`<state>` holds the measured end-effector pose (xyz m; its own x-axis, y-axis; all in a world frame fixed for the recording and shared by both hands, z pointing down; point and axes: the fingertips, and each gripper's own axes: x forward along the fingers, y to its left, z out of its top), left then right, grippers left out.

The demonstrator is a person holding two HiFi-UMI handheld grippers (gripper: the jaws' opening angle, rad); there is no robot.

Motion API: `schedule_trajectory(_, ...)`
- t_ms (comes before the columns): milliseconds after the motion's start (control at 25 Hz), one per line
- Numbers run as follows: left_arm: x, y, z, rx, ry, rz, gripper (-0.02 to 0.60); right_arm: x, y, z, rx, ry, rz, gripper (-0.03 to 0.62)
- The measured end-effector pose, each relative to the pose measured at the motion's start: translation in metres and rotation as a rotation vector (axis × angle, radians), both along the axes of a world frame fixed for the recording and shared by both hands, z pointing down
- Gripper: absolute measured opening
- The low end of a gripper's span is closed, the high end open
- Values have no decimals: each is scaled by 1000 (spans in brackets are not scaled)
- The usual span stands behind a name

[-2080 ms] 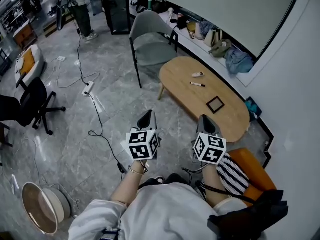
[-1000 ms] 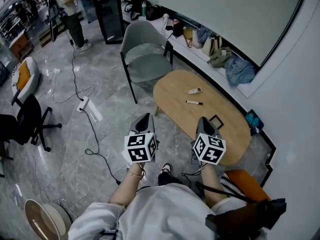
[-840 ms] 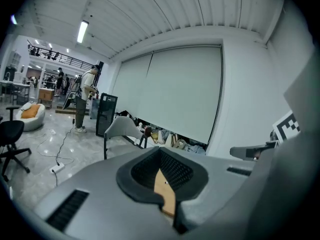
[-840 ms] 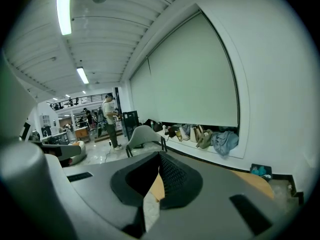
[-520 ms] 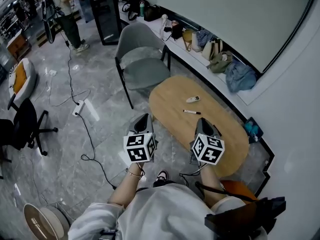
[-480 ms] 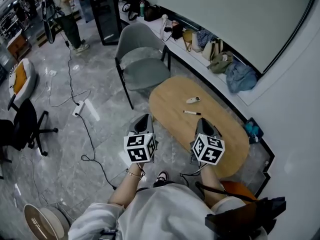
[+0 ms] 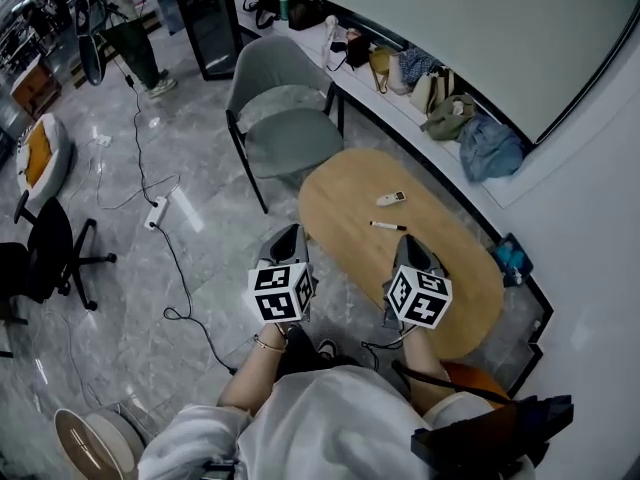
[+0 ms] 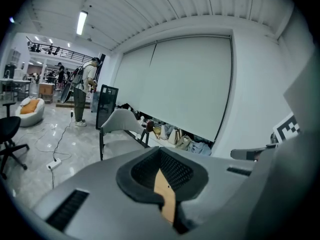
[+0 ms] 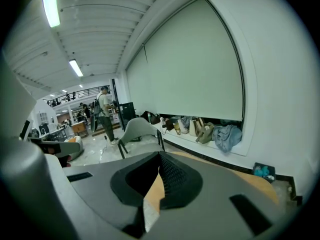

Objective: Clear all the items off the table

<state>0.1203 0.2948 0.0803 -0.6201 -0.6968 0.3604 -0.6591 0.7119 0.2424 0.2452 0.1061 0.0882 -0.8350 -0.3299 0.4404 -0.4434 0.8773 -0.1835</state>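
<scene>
An oval wooden table (image 7: 340,193) stands just ahead of me. On it lie a small white remote-like item (image 7: 390,198) and a black pen (image 7: 387,226). My left gripper (image 7: 288,238) is shut and empty, held over the floor beside the table's near left edge. My right gripper (image 7: 410,243) hangs over the table's near part, short of the pen, jaws together and empty. In the left gripper view the left gripper (image 8: 161,156) points toward the grey chair (image 8: 120,124). The right gripper view has the right gripper (image 9: 160,156) over the table (image 9: 255,184).
A grey chair (image 7: 285,118) stands at the table's far left end. Bags and clothes line a low ledge (image 7: 430,88) along the wall. A power strip and cable (image 7: 160,211) lie on the floor. A black office chair (image 7: 40,253) is far left. A person (image 7: 130,28) stands beyond.
I have come closer to the table with both grippers, which stayed shut. A black square frame on the table's near part has gone out of sight behind the right gripper.
</scene>
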Motion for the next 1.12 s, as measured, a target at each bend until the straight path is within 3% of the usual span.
schedule_trajectory(160,-19,-9,12,-7,36,7,8,-14,-8,4,2,15,14,25)
schedule_trajectory(320,-51,-34,17,-9,27,46,8,-35,-30,12,-10,16,60,25)
schedule_trajectory(760,-168,-90,10,-18,20,129,8,-139,-57,10,-44,5,112,25)
schedule_trajectory(1120,-248,-112,12,-38,63,177,8,-207,-80,-3,-45,8,186,25)
